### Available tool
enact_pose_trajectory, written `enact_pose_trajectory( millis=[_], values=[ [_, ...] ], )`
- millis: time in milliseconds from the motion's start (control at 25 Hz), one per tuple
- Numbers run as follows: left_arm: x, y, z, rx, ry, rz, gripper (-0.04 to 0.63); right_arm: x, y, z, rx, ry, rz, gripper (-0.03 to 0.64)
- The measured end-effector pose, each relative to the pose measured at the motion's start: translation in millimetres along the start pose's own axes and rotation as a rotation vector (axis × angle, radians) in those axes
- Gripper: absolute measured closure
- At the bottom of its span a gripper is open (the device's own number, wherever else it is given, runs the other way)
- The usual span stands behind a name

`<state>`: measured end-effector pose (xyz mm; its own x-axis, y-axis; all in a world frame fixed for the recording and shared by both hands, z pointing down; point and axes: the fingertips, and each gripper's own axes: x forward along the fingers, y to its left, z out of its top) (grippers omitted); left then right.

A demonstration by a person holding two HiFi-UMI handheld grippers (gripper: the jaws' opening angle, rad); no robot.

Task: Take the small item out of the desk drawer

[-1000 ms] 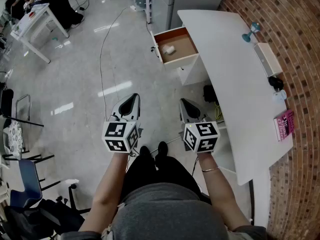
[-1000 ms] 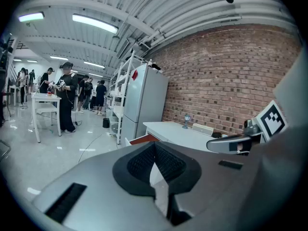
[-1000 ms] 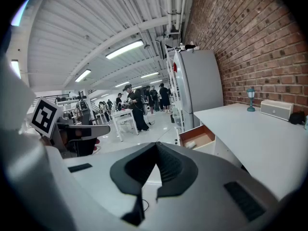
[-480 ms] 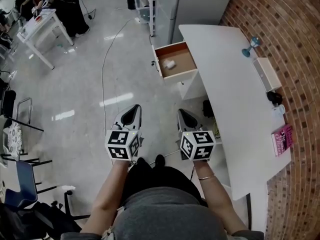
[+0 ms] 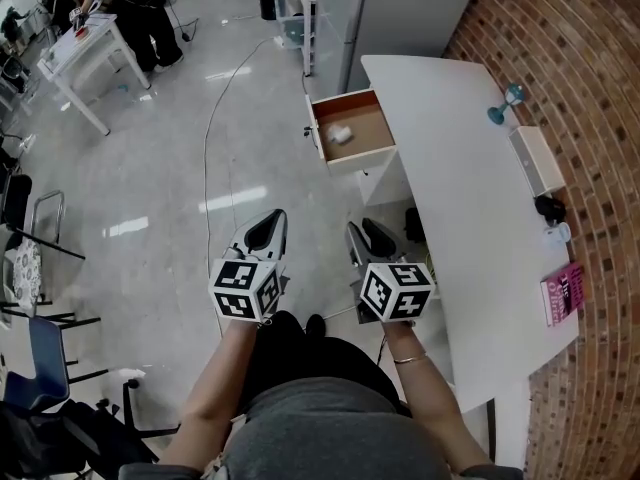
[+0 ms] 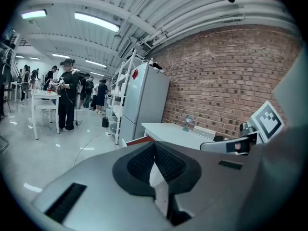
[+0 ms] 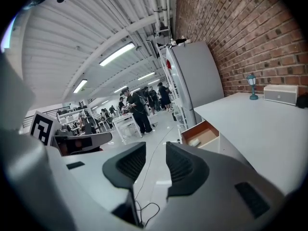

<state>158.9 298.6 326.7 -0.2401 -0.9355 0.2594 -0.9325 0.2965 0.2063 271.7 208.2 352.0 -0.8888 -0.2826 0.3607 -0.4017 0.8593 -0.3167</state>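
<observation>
Bright, even indoor light, faint shadows. Ceiling tubes (image 6: 96, 22) blow out white high above the fingers of the left gripper (image 6: 155, 148); same above the right gripper (image 7: 155, 154). Glare streaks on the glossy floor (image 5: 150, 188) ahead of the fingertips. Gripper views: heavy fisheye, black corners, near bodies soft. Head view sharp, brick wall (image 5: 560, 118) bows.

We see a glossy, light-reflecting floor (image 5: 150, 198) at nine o'clock, a rough brick wall (image 5: 600, 118) at three o'clock, a smooth matt white desk (image 5: 450, 168), and a drawer (image 5: 365, 128) lined in wood-brown board.
</observation>
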Motion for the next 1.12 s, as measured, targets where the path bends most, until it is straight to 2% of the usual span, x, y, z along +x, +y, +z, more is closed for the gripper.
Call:
enact_pose_trajectory(
  millis=[440, 720, 1120],
  values=[
    [12, 19, 0, -0.001, 0.008, 0.03, 0.574, 26, -7, -2, 0.074, 0.045, 0.004, 0.368],
    [47, 51, -4, -0.023, 0.04, 0.018, 0.574, 66, -18, 4, 0.099, 0.062, -0.03, 0.315],
    [129, 127, 22, -0.013, 0.066, -0.031, 0.574, 171, -32, 31, 0.16, 0.083, -0.093, 0.31]
  ],
)
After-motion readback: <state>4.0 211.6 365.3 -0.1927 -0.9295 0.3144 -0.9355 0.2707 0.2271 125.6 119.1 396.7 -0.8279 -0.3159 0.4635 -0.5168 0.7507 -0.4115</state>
